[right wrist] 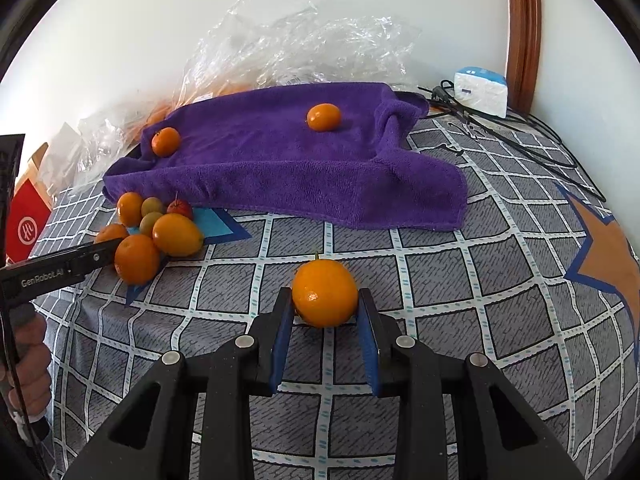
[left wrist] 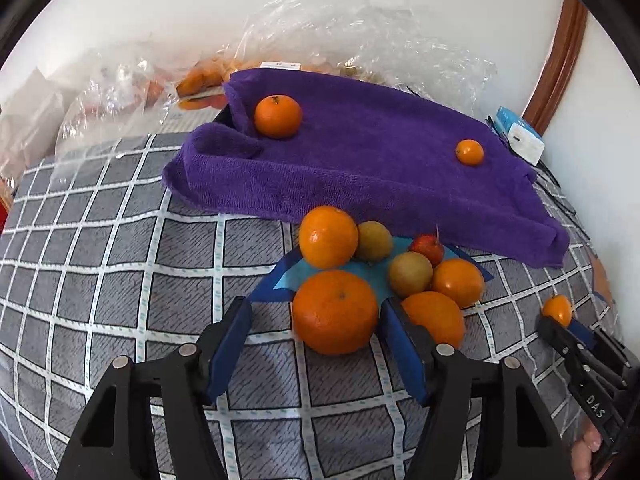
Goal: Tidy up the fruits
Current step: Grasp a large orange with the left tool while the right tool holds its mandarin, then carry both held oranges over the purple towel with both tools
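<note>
The left gripper stands with its jaws partly open around the nearest large orange of the fruit pile: the right pad lies at the fruit's flank, while the left pad stands clear of it, so no grip is made. The right gripper has its jaws drawn in on a small orange, both blue pads bearing on its sides just above the checked cloth. Citrus of this kind is judged light, firm but yielding under pressure, with smooth, slightly slippery peel; take hold across the widest girth, pads on opposite flanks, with moderate force only. The large orange touches a second orange on its right, so the right pad has little room there; the left side is open cloth. Behind lie more oranges, two greenish-brown fruits and a small red fruit on a blue patch, all closely packed and liable to roll if nudged. Farther back, the purple towel carries two oranges, well apart, with free surface between them. Its front edge hangs over the cloth just behind the pile. Clear plastic bags and cables border the far side.
</note>
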Action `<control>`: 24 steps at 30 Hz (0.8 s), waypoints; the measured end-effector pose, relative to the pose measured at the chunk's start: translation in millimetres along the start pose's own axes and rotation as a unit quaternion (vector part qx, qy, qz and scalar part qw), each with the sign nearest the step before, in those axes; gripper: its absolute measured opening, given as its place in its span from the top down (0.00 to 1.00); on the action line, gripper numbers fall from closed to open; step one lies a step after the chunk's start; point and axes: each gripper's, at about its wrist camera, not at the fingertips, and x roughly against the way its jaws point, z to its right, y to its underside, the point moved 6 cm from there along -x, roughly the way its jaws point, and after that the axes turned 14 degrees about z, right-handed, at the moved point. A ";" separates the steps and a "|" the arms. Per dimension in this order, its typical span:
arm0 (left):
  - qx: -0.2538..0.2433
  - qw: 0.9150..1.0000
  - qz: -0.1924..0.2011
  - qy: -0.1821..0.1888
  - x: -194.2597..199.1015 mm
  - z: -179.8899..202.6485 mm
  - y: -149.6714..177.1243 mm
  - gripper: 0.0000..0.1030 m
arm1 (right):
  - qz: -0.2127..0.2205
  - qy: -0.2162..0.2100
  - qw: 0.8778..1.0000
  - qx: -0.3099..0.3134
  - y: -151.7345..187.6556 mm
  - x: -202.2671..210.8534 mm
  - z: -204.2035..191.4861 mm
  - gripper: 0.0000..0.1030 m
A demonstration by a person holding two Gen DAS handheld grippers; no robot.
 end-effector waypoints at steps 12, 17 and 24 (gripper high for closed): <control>0.021 1.000 -0.006 0.007 25.8 -16.5 -4.1 0.62 | 0.002 0.006 1.000 0.006 0.5 2.6 -1.1 0.70; 0.029 1.000 -0.003 -0.006 43.5 -29.4 -9.5 0.62 | 0.003 0.011 1.000 -0.004 -3.5 7.8 -0.9 0.70; 0.055 0.998 0.014 -0.009 61.2 -42.3 -25.5 0.62 | 0.027 0.004 1.000 -0.012 -33.6 25.9 -7.1 0.70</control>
